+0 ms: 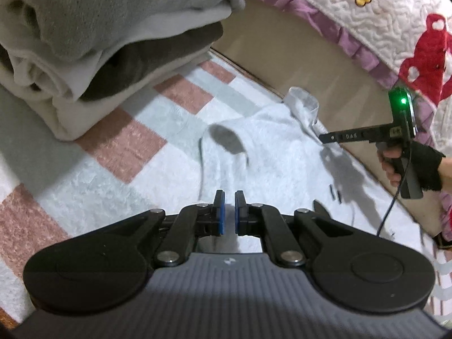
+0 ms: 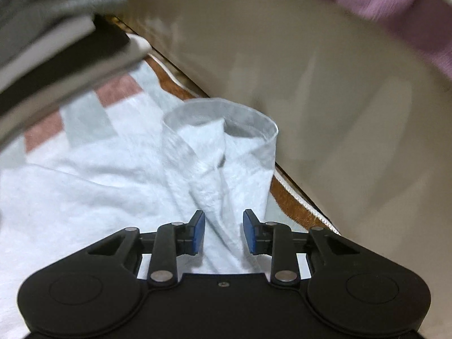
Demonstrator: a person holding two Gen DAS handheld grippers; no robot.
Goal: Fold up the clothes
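Note:
A pale grey sweatshirt (image 1: 271, 152) lies spread on a checked rug (image 1: 121, 144), its sleeve with a ribbed cuff (image 1: 303, 99) reaching toward the bed base. My left gripper (image 1: 228, 197) hovers over the garment's near part, jaws almost closed with a narrow gap and nothing between them. My right gripper (image 2: 223, 216) is open, its blue pads either side of the bunched sleeve (image 2: 223, 175), just short of the cuff (image 2: 240, 124). It also shows in the left wrist view (image 1: 325, 138), fingers at the sleeve.
A stack of folded clothes (image 1: 93, 39) sits at the back left on the rug and shows in the right wrist view (image 2: 53, 36). A beige bed base (image 1: 305, 56) under a quilted cover (image 1: 375, 19) bounds the right side. A cable (image 1: 389, 209) hangs from the right gripper.

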